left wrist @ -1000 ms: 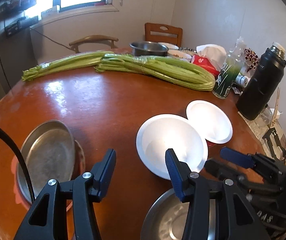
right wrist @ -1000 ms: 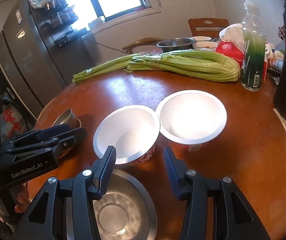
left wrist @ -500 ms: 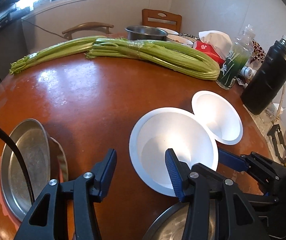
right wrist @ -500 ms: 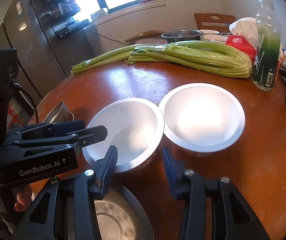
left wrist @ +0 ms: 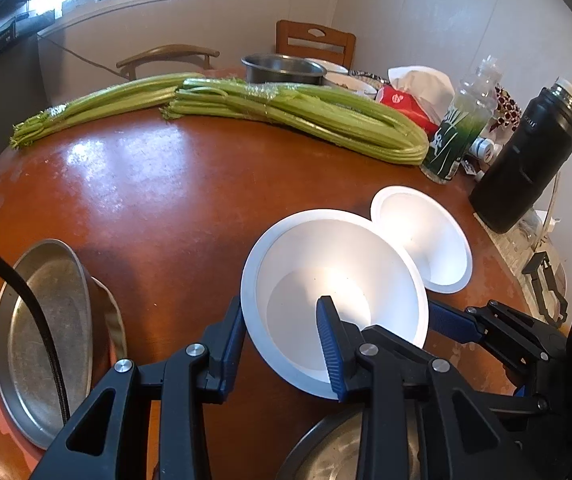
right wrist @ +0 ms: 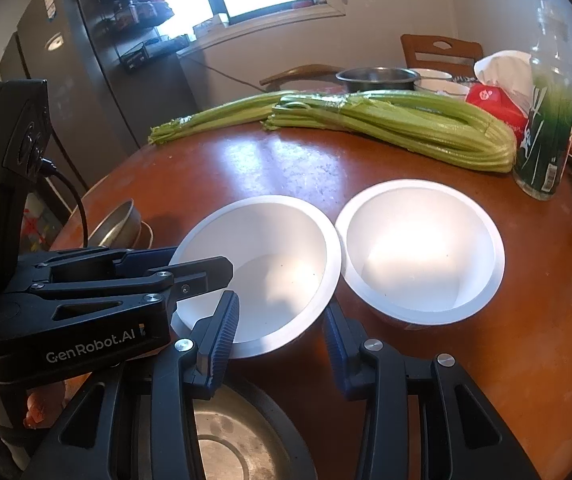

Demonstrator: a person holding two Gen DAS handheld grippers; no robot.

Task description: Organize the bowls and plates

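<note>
Spanning both views, brown counter [left wrist: 158, 208]. Two white bowls side by side; nearer bowl [left wrist: 337, 292] rim pinched by left gripper [left wrist: 282, 332] fingers; right gripper [right wrist: 282, 320] fingers closing astride its rim.

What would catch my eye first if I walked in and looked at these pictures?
Two white bowls sit side by side near the front of the round brown table. The left claw is clamped on the near rim of the left-hand bowl, and the right claw is closing around the same bowl from the other side. Behind them, long bundles of celery lie across the table.
</note>
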